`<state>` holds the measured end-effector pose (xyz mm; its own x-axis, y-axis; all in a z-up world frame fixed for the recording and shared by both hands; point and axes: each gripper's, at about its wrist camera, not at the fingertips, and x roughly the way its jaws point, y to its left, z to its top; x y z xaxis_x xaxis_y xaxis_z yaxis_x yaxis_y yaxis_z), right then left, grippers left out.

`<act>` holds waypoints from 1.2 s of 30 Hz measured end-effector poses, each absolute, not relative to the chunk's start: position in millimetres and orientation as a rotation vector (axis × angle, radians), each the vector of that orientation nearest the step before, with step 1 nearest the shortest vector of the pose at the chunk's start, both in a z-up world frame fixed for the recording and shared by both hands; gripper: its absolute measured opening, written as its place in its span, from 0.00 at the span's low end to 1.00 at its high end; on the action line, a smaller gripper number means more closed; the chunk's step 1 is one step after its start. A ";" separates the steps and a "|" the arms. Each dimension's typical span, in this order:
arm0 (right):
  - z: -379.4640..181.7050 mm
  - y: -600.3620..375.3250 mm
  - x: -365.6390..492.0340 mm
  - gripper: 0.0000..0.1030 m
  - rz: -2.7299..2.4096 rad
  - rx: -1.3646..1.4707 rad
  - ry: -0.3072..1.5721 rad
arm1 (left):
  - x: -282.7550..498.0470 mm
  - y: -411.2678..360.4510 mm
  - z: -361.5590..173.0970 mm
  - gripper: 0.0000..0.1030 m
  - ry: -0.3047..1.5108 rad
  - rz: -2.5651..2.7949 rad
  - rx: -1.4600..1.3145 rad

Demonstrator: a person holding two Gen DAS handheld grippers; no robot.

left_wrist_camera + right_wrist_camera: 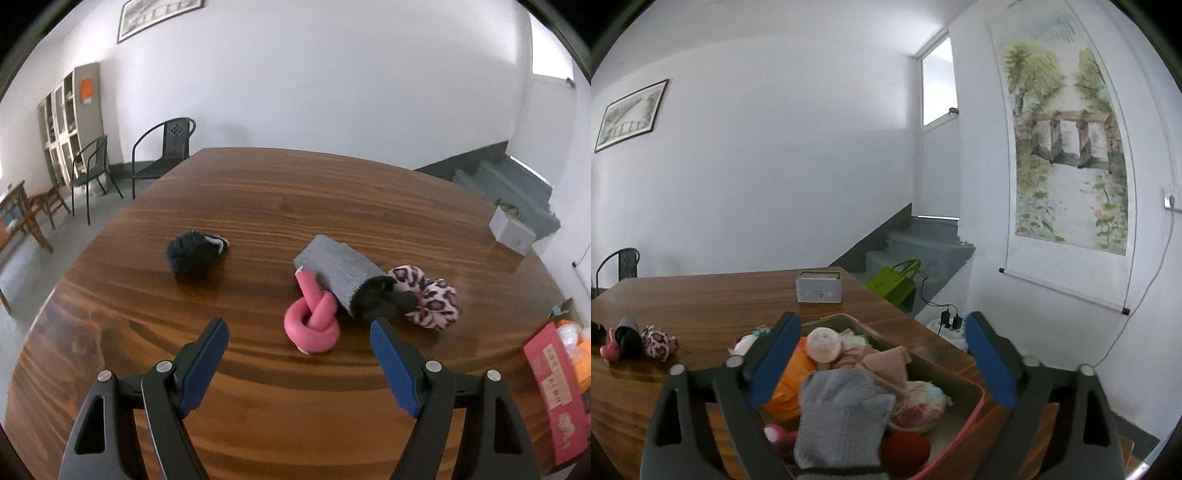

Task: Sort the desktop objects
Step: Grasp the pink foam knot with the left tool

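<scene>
- Left hand-held gripper (299, 343) gapes wide with nothing in it, above the table (258, 206) near its front edge
- Pink knot (312, 321), grey sleeve (338, 271) and leopard scrunchie (428, 295) lie touching mid-table; all look soft and light, best pinched across the bulk
- Right hand-held gripper (882, 354) hangs spread and bare over the full bin (975, 387)

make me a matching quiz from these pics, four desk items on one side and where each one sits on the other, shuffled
Things:
1. pink knotted tube
2. leopard-print scrunchie
3. dark knitted item
4. grey sock

Places:
A. alone on the table, left of the others
B. on top of the pile in the pink-rimmed bin
C. against the grey sleeve's dark open end
D. in front of the grey sleeve, nearest the left gripper

Pairs: 1-D, 2-C, 3-A, 4-B
</scene>
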<state>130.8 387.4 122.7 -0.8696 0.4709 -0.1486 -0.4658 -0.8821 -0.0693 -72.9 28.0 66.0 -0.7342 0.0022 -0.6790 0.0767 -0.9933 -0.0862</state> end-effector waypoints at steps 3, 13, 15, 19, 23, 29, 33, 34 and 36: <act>121.7 376.5 131.7 0.99 2.657 -0.213 -0.073 | -84.2 32.0 59.1 0.79 0.098 -2.883 1.150; 115.3 326.9 126.0 0.99 2.761 -0.221 -0.207 | -119.0 21.8 31.6 0.79 0.126 -2.844 1.309; 115.3 314.7 123.1 0.99 2.793 -0.223 -0.235 | -123.8 21.8 27.9 0.79 0.134 -2.853 1.343; 117.8 292.0 112.2 0.99 2.885 -0.250 -0.262 | -130.6 27.0 20.5 0.79 0.091 -2.862 1.368; 117.6 273.2 79.7 0.99 3.023 -0.414 -0.219 | -137.3 24.7 14.8 0.60 0.101 -2.855 1.387; 109.9 257.5 27.9 0.99 3.144 -0.691 -0.103 | -135.4 14.1 12.9 0.45 0.165 -2.847 1.419; 102.3 250.9 -3.9 0.99 3.188 -0.849 -0.046 | -120.0 9.2 34.0 0.45 0.197 -2.863 1.331; 98.8 249.4 -14.0 0.99 3.193 -0.898 -0.025 | -116.1 8.0 40.2 0.45 0.192 -2.867 1.299; 90.7 245.9 -31.3 0.99 3.197 -0.991 0.014 | -110.0 5.9 49.3 0.45 0.206 -2.878 1.260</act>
<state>-31.3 245.9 90.7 -0.8053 -0.1980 -0.5589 0.1930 -0.9788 0.0687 -110.0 5.9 49.3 -0.6795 0.0584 -0.7313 0.0463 -0.9914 -0.1221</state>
